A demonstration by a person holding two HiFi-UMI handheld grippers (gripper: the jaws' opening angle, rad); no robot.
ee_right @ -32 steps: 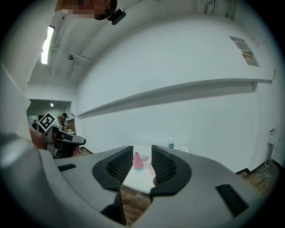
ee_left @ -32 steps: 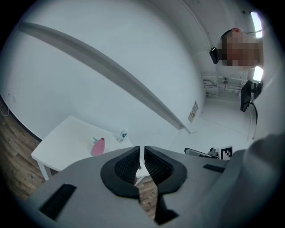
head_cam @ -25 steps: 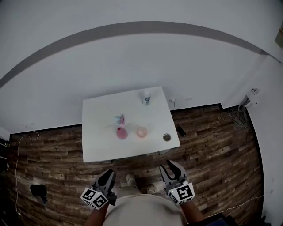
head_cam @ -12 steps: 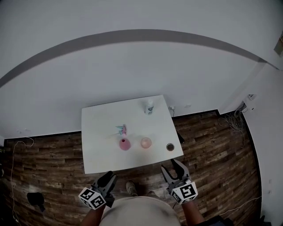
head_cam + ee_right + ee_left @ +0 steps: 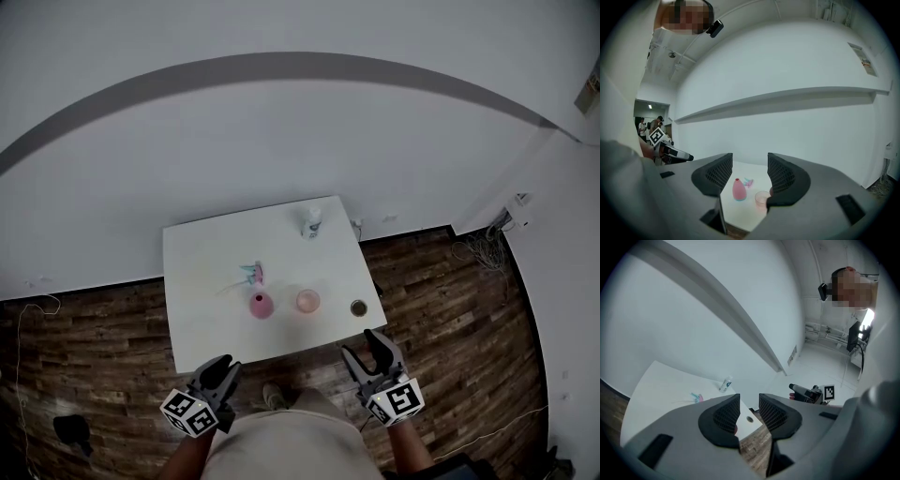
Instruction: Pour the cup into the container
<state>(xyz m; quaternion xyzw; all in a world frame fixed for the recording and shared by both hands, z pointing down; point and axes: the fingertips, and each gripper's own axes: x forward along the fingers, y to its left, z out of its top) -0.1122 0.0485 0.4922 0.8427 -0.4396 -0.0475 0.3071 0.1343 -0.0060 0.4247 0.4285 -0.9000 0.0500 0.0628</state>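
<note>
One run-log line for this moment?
phase: pre-grasp | left gripper: jaws just opened, empty | right gripper: jaws just opening, empty | pink cup: on table, untouched | pink container: beside cup

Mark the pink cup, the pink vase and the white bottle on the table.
pink cup (image 5: 307, 300), head view, on its open top.
pink vase (image 5: 261, 306), head view, on its rounded body.
white bottle (image 5: 311, 223), head view, on the middle of its body.

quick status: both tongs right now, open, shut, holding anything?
Left tongs: open, just been opening, nothing between them.
Right tongs: open, just been opening, nothing between them.
</note>
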